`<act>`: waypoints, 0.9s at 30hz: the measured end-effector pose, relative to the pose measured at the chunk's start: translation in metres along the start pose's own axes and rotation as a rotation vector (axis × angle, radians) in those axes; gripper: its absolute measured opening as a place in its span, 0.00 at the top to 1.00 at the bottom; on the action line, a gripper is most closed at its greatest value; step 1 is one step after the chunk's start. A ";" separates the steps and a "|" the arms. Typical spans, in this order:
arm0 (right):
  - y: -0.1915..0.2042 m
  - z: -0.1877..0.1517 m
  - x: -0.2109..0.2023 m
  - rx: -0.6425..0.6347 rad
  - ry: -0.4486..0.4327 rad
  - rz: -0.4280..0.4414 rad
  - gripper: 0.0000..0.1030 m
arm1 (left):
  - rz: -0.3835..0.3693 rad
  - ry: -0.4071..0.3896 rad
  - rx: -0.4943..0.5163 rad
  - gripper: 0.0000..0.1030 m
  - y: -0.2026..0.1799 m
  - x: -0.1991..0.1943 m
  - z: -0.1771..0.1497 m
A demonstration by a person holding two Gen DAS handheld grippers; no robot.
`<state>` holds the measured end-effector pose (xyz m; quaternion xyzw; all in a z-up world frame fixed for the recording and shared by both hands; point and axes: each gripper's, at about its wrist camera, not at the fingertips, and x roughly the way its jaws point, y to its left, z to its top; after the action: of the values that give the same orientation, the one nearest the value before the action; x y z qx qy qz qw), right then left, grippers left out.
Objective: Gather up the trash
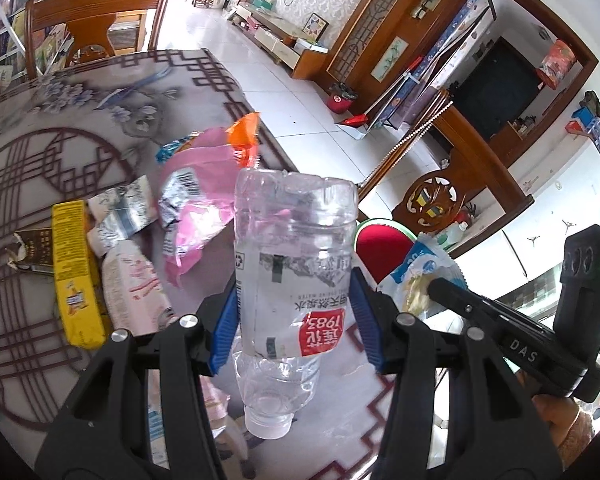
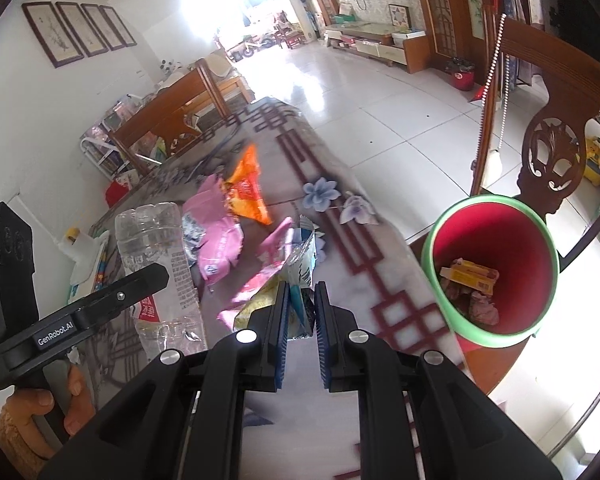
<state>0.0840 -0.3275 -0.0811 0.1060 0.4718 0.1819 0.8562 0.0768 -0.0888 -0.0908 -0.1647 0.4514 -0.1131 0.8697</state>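
My left gripper (image 1: 296,320) is shut on a clear plastic water bottle (image 1: 292,256) with a red and white label, held cap end toward the camera above the table. The same bottle (image 2: 156,252) shows at the left of the right wrist view. My right gripper (image 2: 302,312) is shut on a blue and white snack wrapper (image 2: 302,268), also seen as the wrapper (image 1: 420,276) beside the bottle. The red bin with a green rim (image 2: 496,264) stands just off the table's right edge and holds a yellow box (image 2: 470,274) and crumpled scraps.
More trash lies on the patterned table (image 1: 60,128): a pink bag (image 1: 204,184), an orange wrapper (image 1: 244,136), a yellow box (image 1: 76,276), silver wrappers (image 1: 120,212). Wooden chairs (image 2: 556,152) stand by the bin and at the far end. A hand (image 2: 40,408) grips the left tool.
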 end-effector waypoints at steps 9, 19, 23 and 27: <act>-0.039 0.011 -0.002 0.019 0.014 -0.022 0.89 | -0.008 0.028 -0.003 0.52 -0.027 0.031 0.006; -0.105 0.032 -0.014 0.074 -0.016 -0.074 0.89 | -0.035 0.056 0.044 0.52 -0.074 0.078 0.022; -0.136 0.038 -0.020 0.106 -0.026 -0.094 0.89 | -0.054 0.076 0.069 0.52 -0.098 0.103 0.028; -0.170 0.042 -0.025 0.142 -0.027 -0.117 0.89 | -0.078 0.105 0.093 0.52 -0.124 0.129 0.031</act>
<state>0.1432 -0.4933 -0.0996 0.1411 0.4775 0.0960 0.8619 0.1694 -0.2420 -0.1225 -0.1355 0.4840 -0.1762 0.8464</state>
